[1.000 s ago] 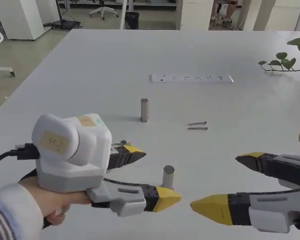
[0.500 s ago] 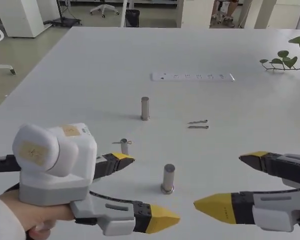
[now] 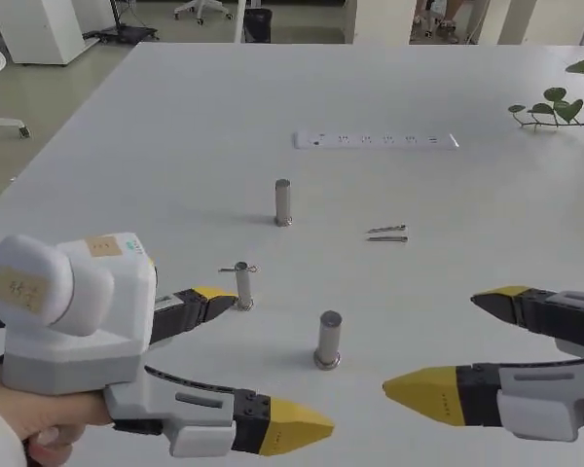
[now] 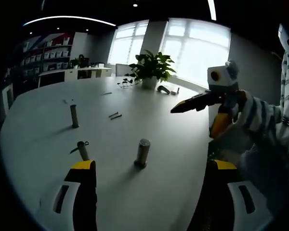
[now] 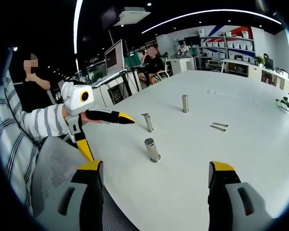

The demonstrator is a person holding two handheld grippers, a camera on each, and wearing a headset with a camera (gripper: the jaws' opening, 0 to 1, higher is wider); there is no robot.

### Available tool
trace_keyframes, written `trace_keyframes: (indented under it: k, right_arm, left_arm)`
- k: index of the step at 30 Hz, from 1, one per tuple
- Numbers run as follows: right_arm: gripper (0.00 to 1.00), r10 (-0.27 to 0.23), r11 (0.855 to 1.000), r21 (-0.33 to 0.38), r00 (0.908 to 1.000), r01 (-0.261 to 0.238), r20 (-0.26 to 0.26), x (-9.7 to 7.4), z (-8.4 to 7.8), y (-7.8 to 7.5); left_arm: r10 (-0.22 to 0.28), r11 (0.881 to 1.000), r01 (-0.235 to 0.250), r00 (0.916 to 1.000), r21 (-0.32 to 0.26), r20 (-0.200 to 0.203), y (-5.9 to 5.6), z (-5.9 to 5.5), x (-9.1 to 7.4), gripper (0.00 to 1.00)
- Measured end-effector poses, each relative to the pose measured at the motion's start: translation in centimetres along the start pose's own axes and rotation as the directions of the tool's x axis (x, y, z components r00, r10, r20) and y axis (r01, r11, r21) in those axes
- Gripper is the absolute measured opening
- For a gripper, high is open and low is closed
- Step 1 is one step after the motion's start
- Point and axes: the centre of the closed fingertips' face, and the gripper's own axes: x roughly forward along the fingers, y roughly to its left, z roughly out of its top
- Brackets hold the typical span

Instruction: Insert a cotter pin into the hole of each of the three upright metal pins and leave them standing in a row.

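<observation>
Held left gripper (image 3: pixel 277 360) and right gripper (image 3: pixel 432 344) over the table (image 3: pixel 175 146), jaws on both spread wide, nothing gripped. From the head view, saw three pins upright: near pin (image 3: pixel 328 340) between the grippers, left pin (image 3: pixel 241 287) at its 10 o'clock with a cotter (image 3: pixel 236 269) through the top, far pin (image 3: pixel 282 202) at 11. Spotted loose cotters (image 3: pixel 387 233) at 1, strip (image 3: pixel 375 141) at 12. Caught a plant (image 4: pixel 151 72) in left gripper view, people (image 5: pixel 154 67) in right gripper view.

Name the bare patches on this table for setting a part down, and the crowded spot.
Free: the table left of the far pin; the stretch between loose cotter pins and plant. Crowded: near edge, around the near pin, left gripper and right gripper.
</observation>
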Motion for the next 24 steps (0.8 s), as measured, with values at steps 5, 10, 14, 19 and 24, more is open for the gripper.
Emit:
trace_keyframes:
  k: [5,10,14,19,24]
  right_arm:
    - [0.88,-0.005,1.0,-0.013,1.0,0.005,-0.003,-0.2,0.5,-0.6]
    - [0.87,-0.014,0.999,-0.034,0.9998,0.014,-0.01,-0.3,1.0,-1.6]
    - [0.86,-0.028,0.998,-0.06,0.9991,0.026,-0.031,-0.4,1.3,-2.6]
    - [0.84,-0.024,0.993,-0.116,0.9972,0.015,-0.071,-0.2,1.5,-3.8]
    - [0.83,-0.013,0.989,-0.146,0.9958,-0.001,-0.091,0.0,2.0,-4.5]
  left_arm:
    - [0.002,1.0,-0.002,1.0,-0.015,0.006,0.0,0.0,-0.2,0.99]
    - [-0.004,1.0,0.004,1.0,-0.026,0.008,-0.2,-0.2,-0.3,0.99]
    - [-0.005,1.0,0.005,1.0,-0.03,0.006,-0.3,-0.3,-0.3,0.99]
    - [-0.012,0.999,0.012,0.9999,-0.036,0.006,-0.4,-0.3,-0.3,0.99]
    - [-0.011,0.999,0.011,0.9999,-0.04,0.007,-0.4,-0.4,-0.3,0.99]
